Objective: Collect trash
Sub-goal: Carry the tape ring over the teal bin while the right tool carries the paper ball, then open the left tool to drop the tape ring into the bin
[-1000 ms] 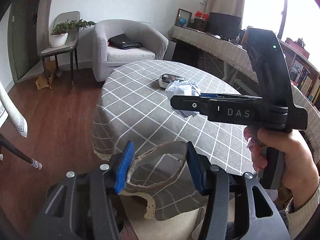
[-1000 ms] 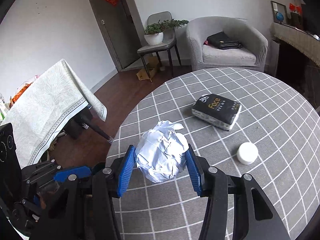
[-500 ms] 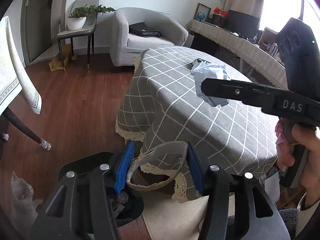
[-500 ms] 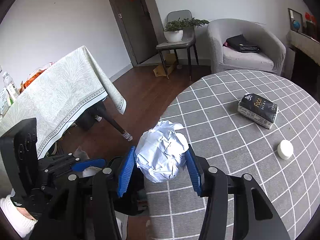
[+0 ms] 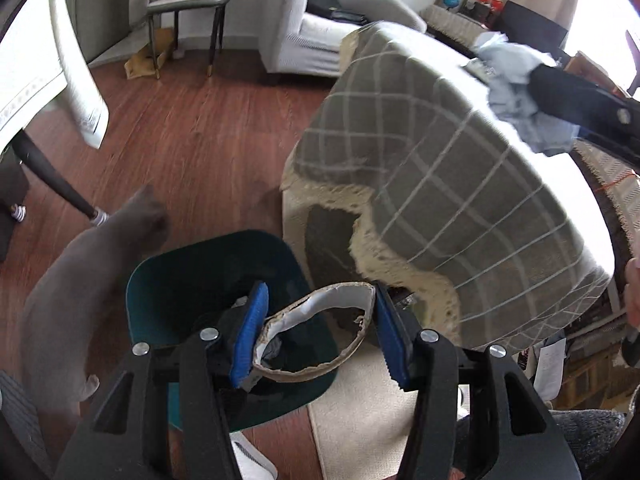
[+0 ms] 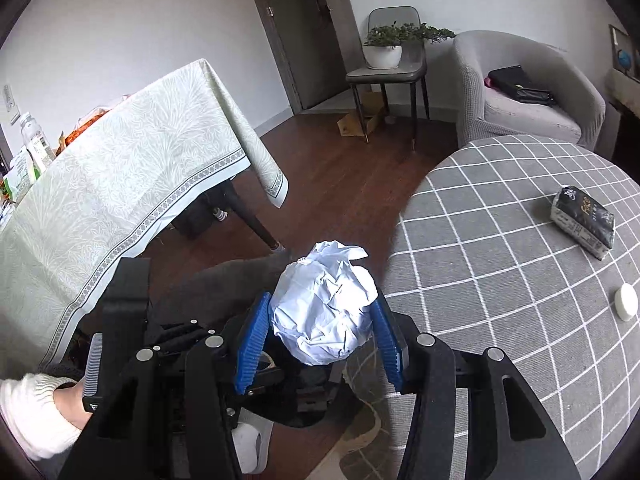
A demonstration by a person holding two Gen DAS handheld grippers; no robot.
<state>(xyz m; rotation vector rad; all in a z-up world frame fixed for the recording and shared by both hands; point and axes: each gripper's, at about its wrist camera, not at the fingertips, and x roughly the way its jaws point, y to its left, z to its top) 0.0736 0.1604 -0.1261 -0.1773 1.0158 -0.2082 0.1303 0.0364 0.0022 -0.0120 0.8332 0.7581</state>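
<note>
My left gripper (image 5: 316,334) is shut on a torn cardboard ring (image 5: 320,372) and holds it just above a dark teal trash bin (image 5: 176,292) on the floor. My right gripper (image 6: 320,332) is shut on a crumpled white paper ball (image 6: 326,308), held in the air past the left edge of the round table (image 6: 500,280). The paper ball (image 5: 516,92) and the right gripper also show at the upper right of the left wrist view. The left gripper body (image 6: 132,320) lies below the paper ball in the right wrist view.
A grey cat (image 5: 84,280) stands beside the bin. On the grey checked tablecloth lie a black tissue pack (image 6: 584,222) and a white round lid (image 6: 626,302). A second table with a pale cloth (image 6: 120,184), a chair with a plant (image 6: 390,56) and an armchair (image 6: 532,92) stand around.
Both grippers have moved left and down off the table. The left gripper now points down at the bin with the ring over it. The cat has come beside the bin.
</note>
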